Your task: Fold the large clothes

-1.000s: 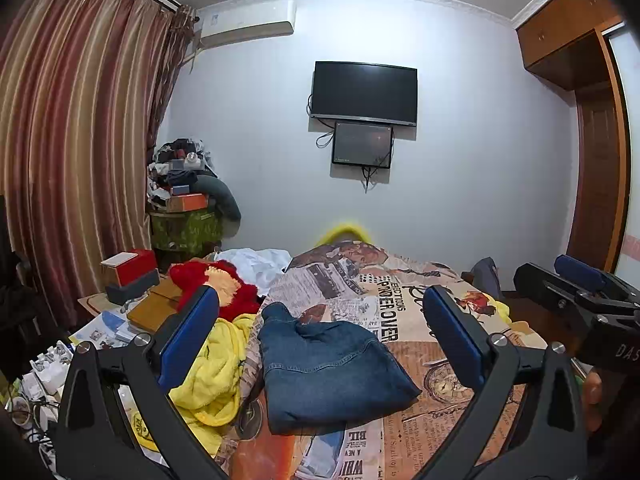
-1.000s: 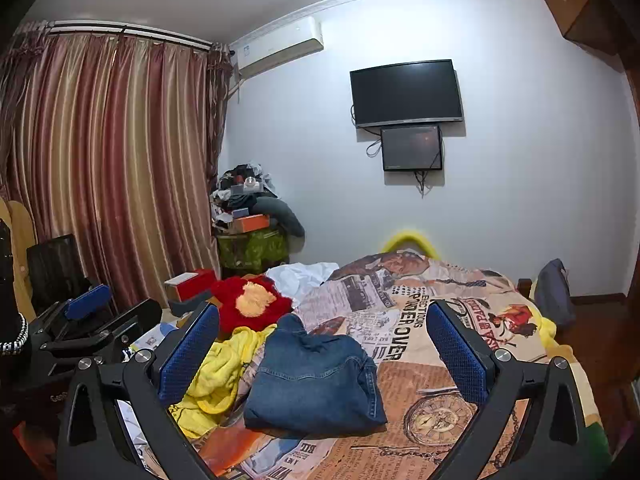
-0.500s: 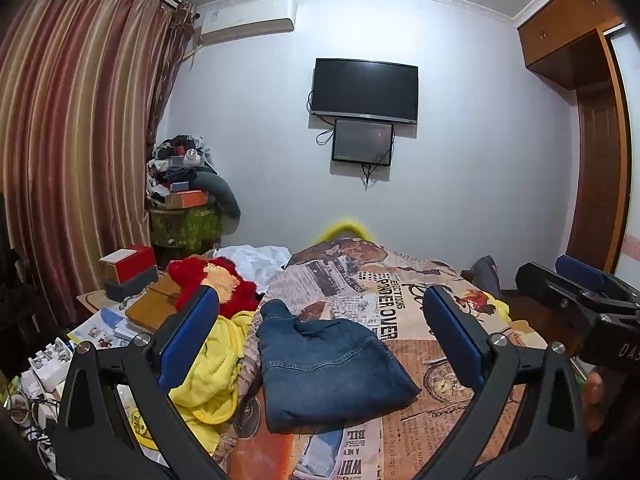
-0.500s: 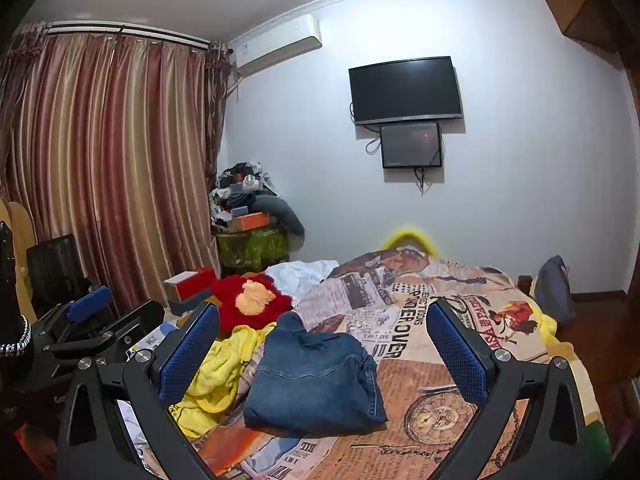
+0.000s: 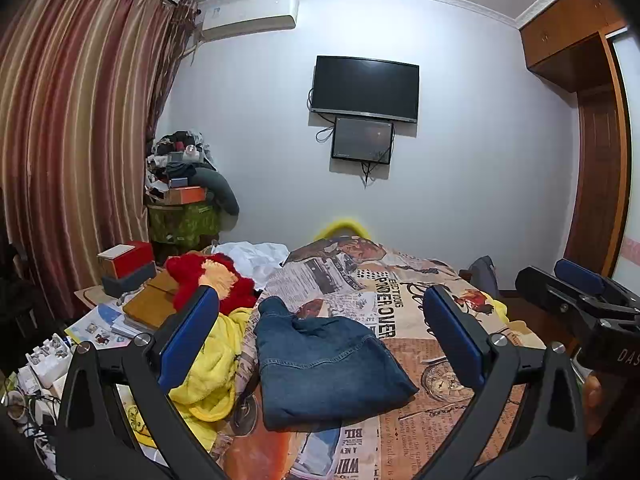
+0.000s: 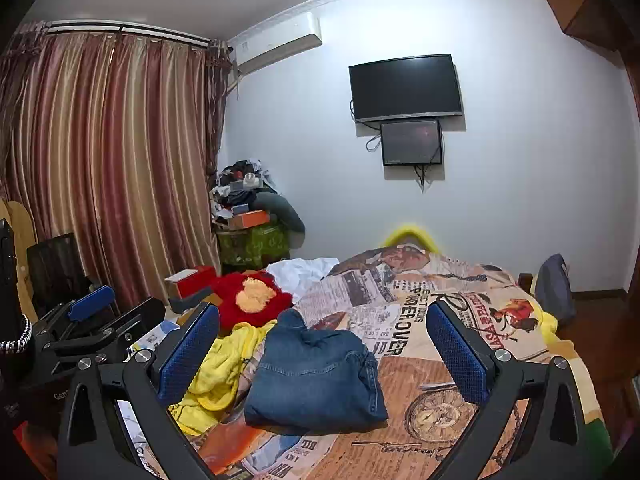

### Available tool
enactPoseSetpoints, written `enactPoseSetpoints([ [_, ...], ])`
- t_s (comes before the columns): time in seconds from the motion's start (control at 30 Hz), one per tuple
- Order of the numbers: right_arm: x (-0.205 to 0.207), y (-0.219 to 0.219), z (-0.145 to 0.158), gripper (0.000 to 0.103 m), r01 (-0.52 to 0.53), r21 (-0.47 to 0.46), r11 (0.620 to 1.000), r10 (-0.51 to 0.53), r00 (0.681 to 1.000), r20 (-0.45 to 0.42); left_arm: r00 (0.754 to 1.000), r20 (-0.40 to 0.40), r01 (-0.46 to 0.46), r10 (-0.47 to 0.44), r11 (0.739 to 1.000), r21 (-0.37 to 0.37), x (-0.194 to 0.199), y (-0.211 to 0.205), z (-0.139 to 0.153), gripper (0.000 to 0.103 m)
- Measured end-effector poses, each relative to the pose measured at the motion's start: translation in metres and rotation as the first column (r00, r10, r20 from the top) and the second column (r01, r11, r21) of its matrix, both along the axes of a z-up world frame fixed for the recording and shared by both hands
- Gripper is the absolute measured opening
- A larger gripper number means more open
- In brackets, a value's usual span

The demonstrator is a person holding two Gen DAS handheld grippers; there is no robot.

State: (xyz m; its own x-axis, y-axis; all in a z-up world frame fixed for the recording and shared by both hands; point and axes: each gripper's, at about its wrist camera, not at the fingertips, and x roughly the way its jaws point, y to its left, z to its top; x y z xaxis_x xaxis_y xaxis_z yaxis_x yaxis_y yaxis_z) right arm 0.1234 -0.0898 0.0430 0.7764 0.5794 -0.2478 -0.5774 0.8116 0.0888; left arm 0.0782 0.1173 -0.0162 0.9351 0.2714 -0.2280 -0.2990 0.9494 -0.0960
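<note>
A folded blue denim garment (image 5: 324,364) lies on the bed's newspaper-print cover (image 5: 400,304); it also shows in the right wrist view (image 6: 316,376). My left gripper (image 5: 320,336) is open and empty, held above the near end of the bed with the denim between its blue pads. My right gripper (image 6: 324,344) is open and empty too, held likewise over the denim. The right gripper shows at the right edge of the left wrist view (image 5: 576,292), and the left gripper at the left edge of the right wrist view (image 6: 92,312).
A yellow fleece garment (image 5: 212,368) lies left of the denim, with a red plush item (image 5: 208,280) and white cloth (image 5: 256,256) behind it. Boxes (image 5: 128,264) and papers crowd the left side table. Striped curtains (image 5: 60,140) hang left; a TV (image 5: 364,84) is on the far wall.
Both views have shifted very slightly; the denim and both grippers stay as they were.
</note>
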Motion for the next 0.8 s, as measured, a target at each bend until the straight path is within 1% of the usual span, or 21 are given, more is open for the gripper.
enactPoseSetpoints([
  [0.47, 0.0003, 0.0002, -0.0038, 0.103, 0.008, -0.002, 1.000, -0.008, 1.000, -0.011, 1.000, -0.009, 0.009, -0.009, 1.000, -0.014, 0.0008, -0.0019, -0.0019, 0.103],
  [0.67, 0.0022, 0.0009, -0.0034, 0.103, 0.011, -0.007, 1.000, -0.011, 1.000, -0.014, 1.000, -0.015, 0.022, -0.023, 0.999, -0.040, 0.0026, 0.0014, -0.0019, 0.103],
  [0.8, 0.0027, 0.0007, -0.0032, 0.103, 0.011, -0.007, 1.000, -0.011, 1.000, -0.016, 1.000, -0.017, 0.022, -0.023, 0.999, -0.042, 0.0035, 0.0003, -0.0021, 0.103],
])
